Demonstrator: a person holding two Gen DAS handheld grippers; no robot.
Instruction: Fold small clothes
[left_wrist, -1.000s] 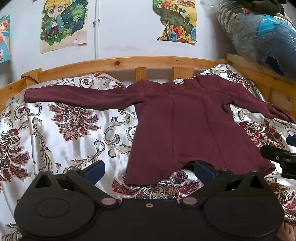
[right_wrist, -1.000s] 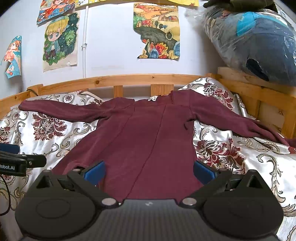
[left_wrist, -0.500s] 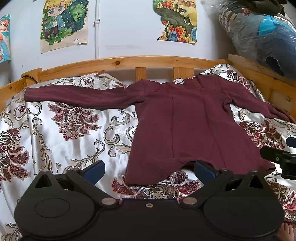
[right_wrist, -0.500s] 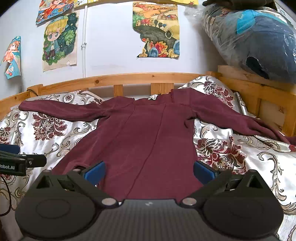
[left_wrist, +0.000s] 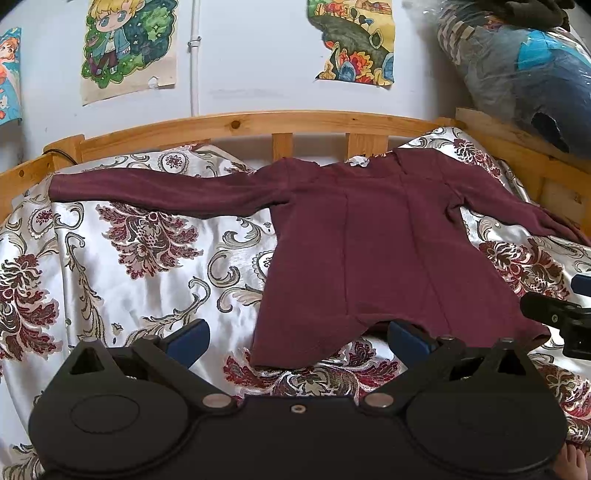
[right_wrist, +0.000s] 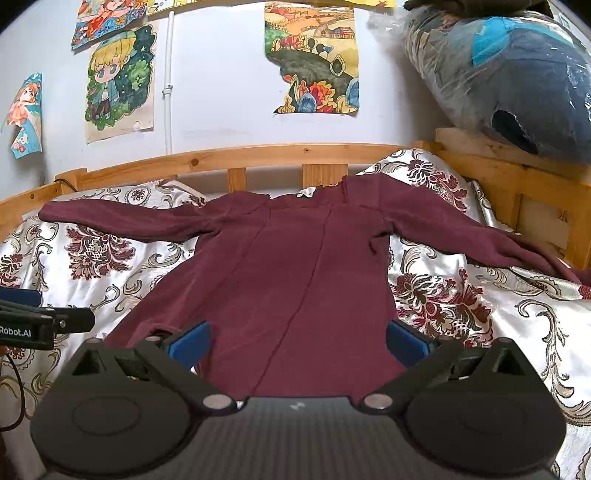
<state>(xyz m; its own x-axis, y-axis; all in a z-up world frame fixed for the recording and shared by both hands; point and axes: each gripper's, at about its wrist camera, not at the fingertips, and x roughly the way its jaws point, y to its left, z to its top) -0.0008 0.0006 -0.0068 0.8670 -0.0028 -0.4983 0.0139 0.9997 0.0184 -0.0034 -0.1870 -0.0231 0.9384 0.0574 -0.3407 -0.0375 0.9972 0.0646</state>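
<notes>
Flat on the bed (left_wrist: 110, 266), a maroon top (left_wrist: 369, 251) lies spread out ahead of both grippers, sleeves stretched to either side, collar toward the wooden rail (left_wrist: 258, 122). Jaws of the left gripper (left_wrist: 297, 338) stand spread wide and hold nothing; the top's hem lies just ahead, between the blue pads (left_wrist: 188, 338), nearer the right one. Jaws of the right gripper (right_wrist: 297, 343) are likewise spread and empty, with the hem between them. Each gripper shows at the edge of the other's view.
</notes>
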